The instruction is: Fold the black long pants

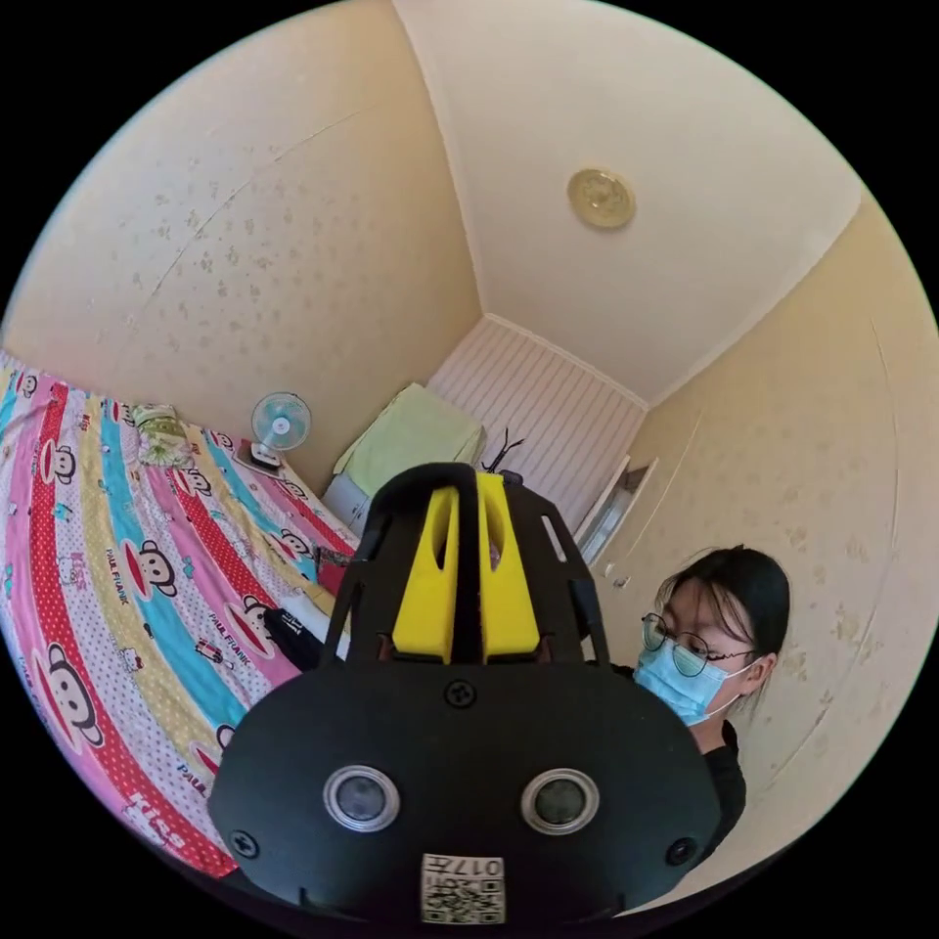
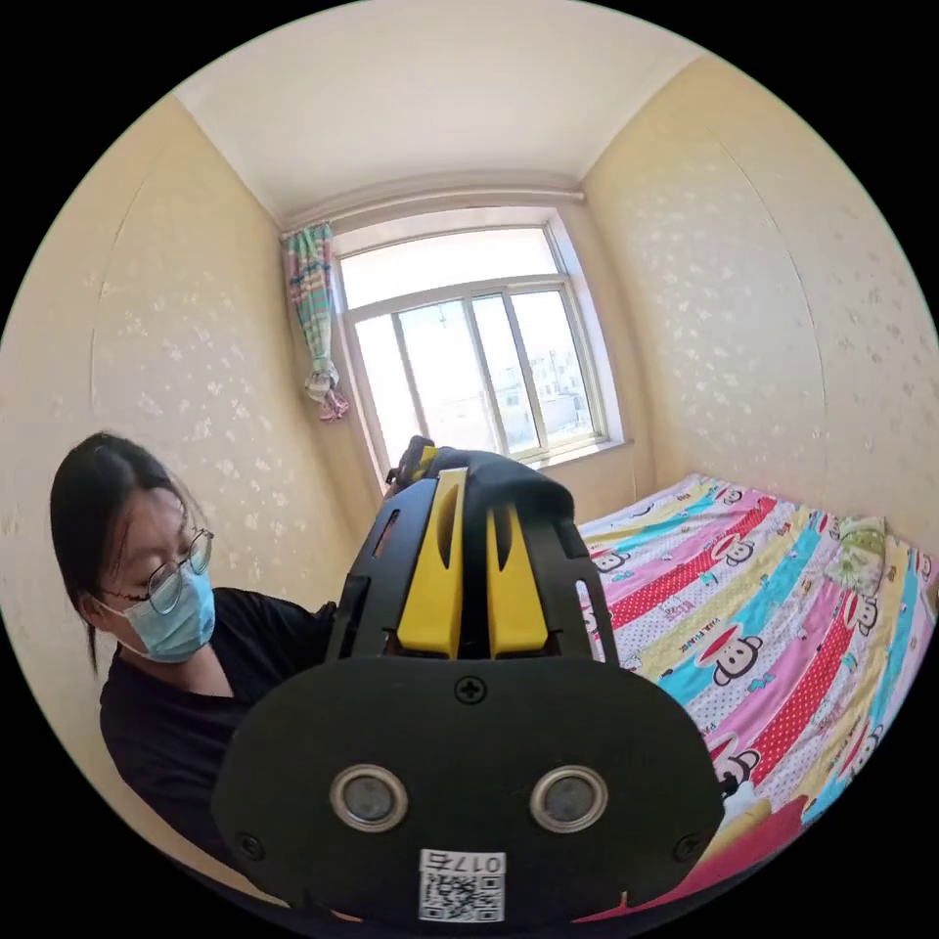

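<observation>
The black long pants (image 2: 509, 481) show as a dark fold draped over the tip of the right gripper (image 2: 476, 577), raised above the bed (image 2: 782, 626) and pointing toward the window (image 2: 469, 362). Its 2 yellow jaws stand nearly together, pinching that cloth. The left gripper (image 1: 468, 562) has its jaws closed too; whether cloth sits between them cannot be told. A dark piece (image 1: 293, 636) lies on the bed's near edge, just beside it, and is likely the pants' hanging remainder.

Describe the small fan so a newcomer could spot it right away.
Start at the bed with its striped cartoon sheet, and follow it to the far end by the wall. The fan stands there beside a green-covered box, the one round, pale blue-green thing on a white base.
</observation>
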Demonstrator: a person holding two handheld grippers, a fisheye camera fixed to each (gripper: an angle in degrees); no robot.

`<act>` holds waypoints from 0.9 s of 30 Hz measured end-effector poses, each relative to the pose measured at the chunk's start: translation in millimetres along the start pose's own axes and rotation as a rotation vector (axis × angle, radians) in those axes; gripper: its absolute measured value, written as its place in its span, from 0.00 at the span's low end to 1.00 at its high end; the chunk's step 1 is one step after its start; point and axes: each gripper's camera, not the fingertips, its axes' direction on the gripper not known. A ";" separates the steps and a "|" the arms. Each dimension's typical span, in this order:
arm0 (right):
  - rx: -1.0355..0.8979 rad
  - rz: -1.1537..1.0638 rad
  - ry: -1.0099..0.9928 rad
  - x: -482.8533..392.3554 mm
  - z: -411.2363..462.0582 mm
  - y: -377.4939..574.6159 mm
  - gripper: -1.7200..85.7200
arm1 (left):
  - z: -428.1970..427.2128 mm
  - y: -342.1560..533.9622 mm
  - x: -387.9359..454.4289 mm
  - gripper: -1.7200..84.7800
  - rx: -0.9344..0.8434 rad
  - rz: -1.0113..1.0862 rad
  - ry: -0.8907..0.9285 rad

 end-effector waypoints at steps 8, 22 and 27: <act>-0.049 0.263 0.214 176.5 78.7 28.4 0.02 | 25.1 -28.7 -154.2 0.04 0.013 -0.098 -0.301; -0.539 0.698 0.412 165.5 130.0 488.4 0.16 | 30.6 366.3 -322.4 0.14 -0.262 -0.739 -0.359; -0.383 0.749 0.411 154.2 91.6 502.4 0.21 | -17.6 370.5 -320.3 0.18 0.041 -0.721 -0.361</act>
